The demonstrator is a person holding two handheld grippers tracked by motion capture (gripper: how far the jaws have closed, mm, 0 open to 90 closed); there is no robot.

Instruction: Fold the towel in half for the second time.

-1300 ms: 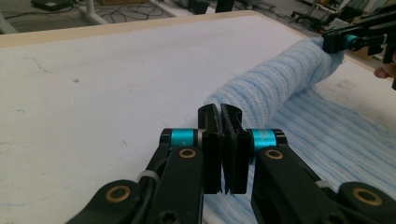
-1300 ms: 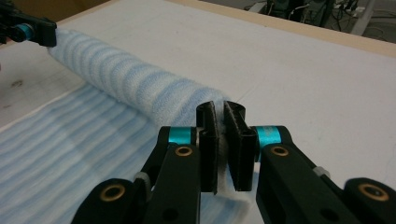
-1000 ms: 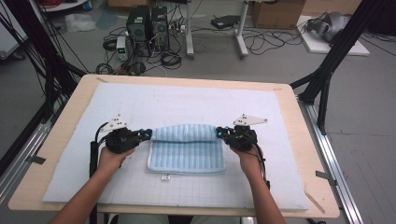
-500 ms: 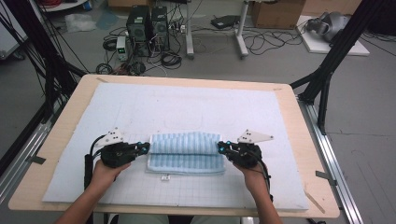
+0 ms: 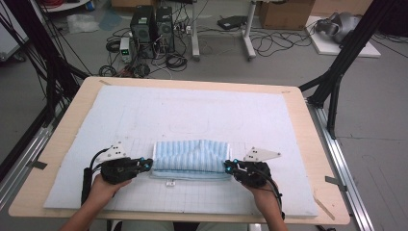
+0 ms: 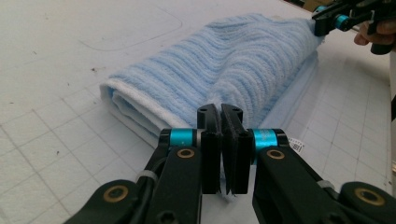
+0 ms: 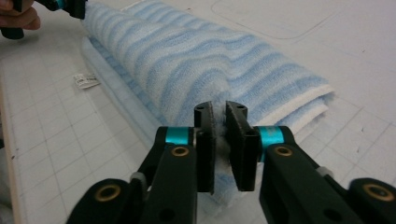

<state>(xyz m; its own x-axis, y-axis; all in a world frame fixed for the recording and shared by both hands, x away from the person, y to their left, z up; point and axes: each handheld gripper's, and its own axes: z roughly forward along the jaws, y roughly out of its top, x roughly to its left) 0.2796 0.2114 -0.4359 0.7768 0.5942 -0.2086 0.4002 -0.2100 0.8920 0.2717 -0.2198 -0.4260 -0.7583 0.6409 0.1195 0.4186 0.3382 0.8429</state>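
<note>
Now both grippers, left gripper [image 5: 145, 165] and right gripper [image 5: 230, 167], are pinching the striped towel [image 5: 190, 156], lying lengthwise left-to-right between them.

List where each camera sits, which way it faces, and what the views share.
High view: above the person's side, looking forward and down on the table; both forearms show.
Left gripper view: rides the left hand-held gripper, facing along the towel.
Right gripper view: rides the right hand-held gripper, facing back along it.
Shared: the towel, pinched at both ends.
</note>
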